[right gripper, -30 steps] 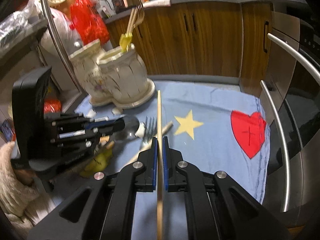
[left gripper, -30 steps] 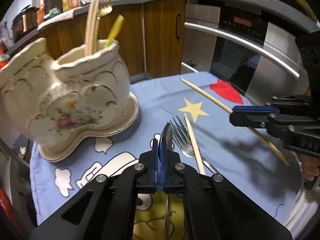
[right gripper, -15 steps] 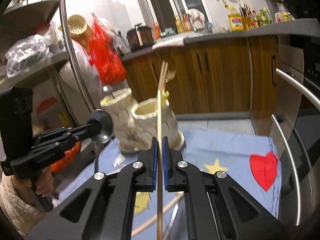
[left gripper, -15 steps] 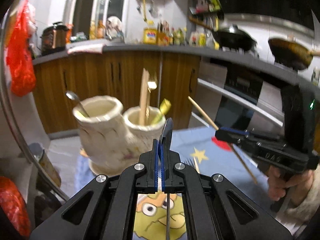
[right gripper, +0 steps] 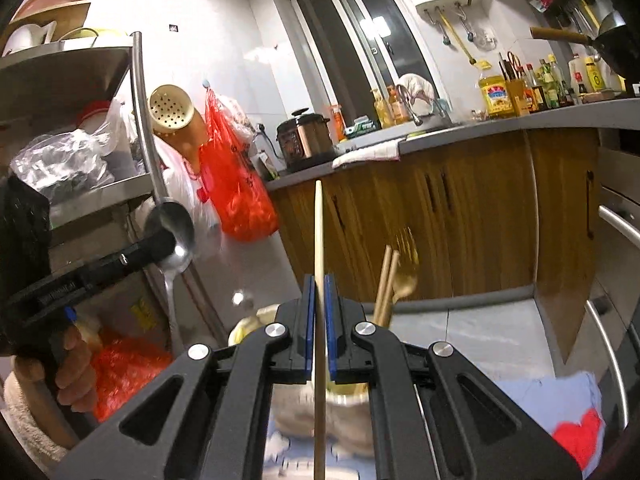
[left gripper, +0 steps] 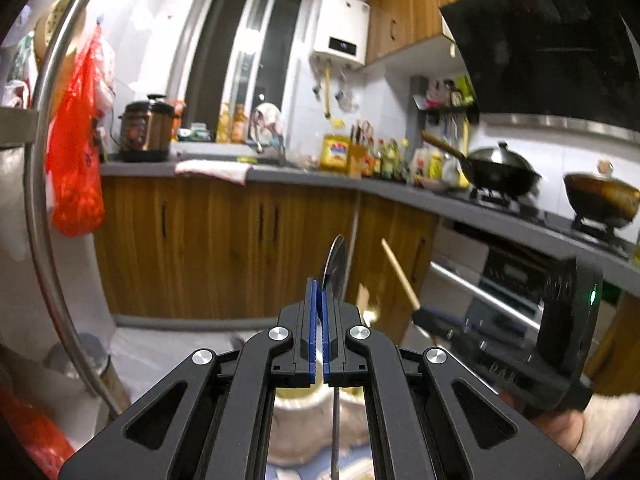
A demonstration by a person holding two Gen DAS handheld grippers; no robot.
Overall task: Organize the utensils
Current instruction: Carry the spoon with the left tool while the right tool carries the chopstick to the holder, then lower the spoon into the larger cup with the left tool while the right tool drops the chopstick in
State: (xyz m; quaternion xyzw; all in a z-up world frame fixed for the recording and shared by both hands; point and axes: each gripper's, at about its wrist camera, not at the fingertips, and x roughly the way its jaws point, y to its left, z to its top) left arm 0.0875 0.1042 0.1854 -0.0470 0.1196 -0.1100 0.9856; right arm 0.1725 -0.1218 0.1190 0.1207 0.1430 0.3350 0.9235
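Both hand-held grippers are raised above the ceramic holder [right gripper: 320,412]; the left hand-held gripper [left gripper: 320,304] is clamped on a spoon [left gripper: 335,264], the right hand-held gripper [right gripper: 319,300] on a chopstick [right gripper: 318,232].

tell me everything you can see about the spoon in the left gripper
The spoon is shiny silver metal with an oval bowl and a thin straight handle. The left gripper is shut on it just below the bowl, which sticks up past the fingertips while the handle hangs down. It is lifted in the air, touching nothing else.
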